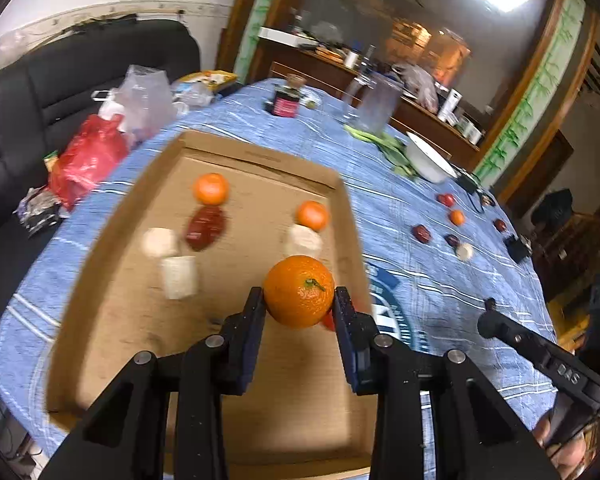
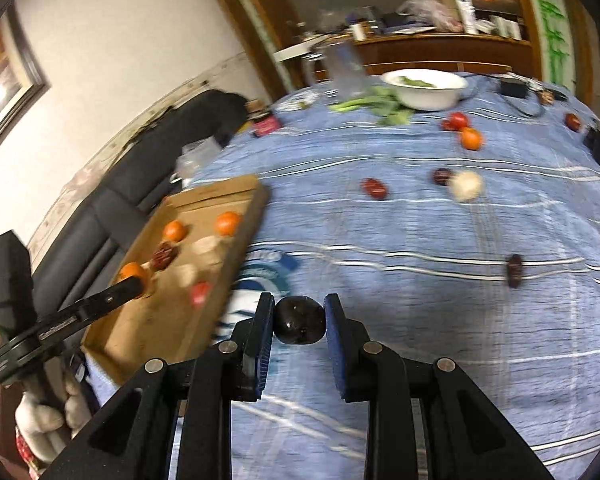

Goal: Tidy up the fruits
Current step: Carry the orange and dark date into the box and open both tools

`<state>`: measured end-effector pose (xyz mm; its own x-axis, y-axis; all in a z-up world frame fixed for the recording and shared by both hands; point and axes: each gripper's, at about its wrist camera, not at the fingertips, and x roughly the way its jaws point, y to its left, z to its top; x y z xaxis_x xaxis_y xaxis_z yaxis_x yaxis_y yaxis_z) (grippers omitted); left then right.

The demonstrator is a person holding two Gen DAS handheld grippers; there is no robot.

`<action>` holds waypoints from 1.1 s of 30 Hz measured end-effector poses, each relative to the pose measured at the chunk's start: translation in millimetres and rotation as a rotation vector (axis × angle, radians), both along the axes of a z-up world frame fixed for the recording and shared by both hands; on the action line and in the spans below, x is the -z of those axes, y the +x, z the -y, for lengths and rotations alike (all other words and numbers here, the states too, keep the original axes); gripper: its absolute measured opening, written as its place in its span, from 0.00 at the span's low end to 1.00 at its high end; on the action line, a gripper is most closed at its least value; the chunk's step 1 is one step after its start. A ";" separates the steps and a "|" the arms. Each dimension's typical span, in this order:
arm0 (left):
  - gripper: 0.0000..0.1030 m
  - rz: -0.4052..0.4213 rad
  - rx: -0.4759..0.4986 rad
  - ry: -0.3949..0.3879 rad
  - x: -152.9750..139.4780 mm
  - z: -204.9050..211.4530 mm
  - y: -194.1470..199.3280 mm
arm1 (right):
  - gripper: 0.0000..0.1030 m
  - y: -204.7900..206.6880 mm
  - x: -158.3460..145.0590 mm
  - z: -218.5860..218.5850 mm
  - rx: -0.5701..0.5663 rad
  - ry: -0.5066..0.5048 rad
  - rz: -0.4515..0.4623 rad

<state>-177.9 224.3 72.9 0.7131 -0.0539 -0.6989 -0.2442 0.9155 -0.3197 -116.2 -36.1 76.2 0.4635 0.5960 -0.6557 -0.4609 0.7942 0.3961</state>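
At the bottom centre of the left wrist view, the left gripper [image 1: 299,300] pinches an orange [image 1: 299,297] between its two pads, clear above the floor of the cardboard tray [image 1: 112,208], near the tray's right wall. In the right wrist view, low and central, the right gripper [image 2: 299,322] clamps a dark round fruit [image 2: 299,320], plum-like, above the blue tablecloth [image 2: 420,320], just right of the tray. Farther up inside the tray lie two smaller oranges [image 1: 211,188], a dark red fruit [image 1: 205,227] below the left one, and pale lumps [image 1: 178,277], blurred beyond naming; a small red thing peeks out beside the held orange. The sorting looks to be by kind, so the orange probably belongs with the other oranges toward the tray's far end: carry it forward, lower it until it rests on the cardboard, and only then spread the pads, since a round fruit let go from height will roll into its neighbours. The dark fruit should likely wait until the left gripper clears, to avoid crowding over the tray. Toward the upper right of the left view, more loose fruit [image 1: 422,233] is scattered on the cloth, well apart from the tray, before a white bowl [image 1: 428,158] at the far edge.
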 end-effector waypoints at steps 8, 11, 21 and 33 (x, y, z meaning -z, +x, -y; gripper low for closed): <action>0.32 -0.029 -0.064 0.037 9.6 -29.7 -16.1 | 0.27 -23.4 0.1 -73.0 -0.140 -0.022 -0.002; 0.33 -0.064 -0.083 0.078 17.9 -34.4 -15.5 | 0.27 -30.1 5.5 -97.4 -0.184 -0.048 -0.002; 0.33 -0.097 -0.098 0.102 28.9 -42.1 -9.9 | 0.27 -34.1 33.4 -149.8 -0.248 -0.174 0.026; 0.47 -0.072 -0.122 0.099 20.3 -49.3 -16.5 | 0.29 -42.2 38.4 -170.6 -0.262 -0.241 0.080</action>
<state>-194.4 273.6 52.5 0.6580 0.1013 -0.7462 -0.3743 0.9038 -0.2073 -158.4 134.5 37.8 0.3706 0.5344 -0.7597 -0.6832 0.7109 0.1669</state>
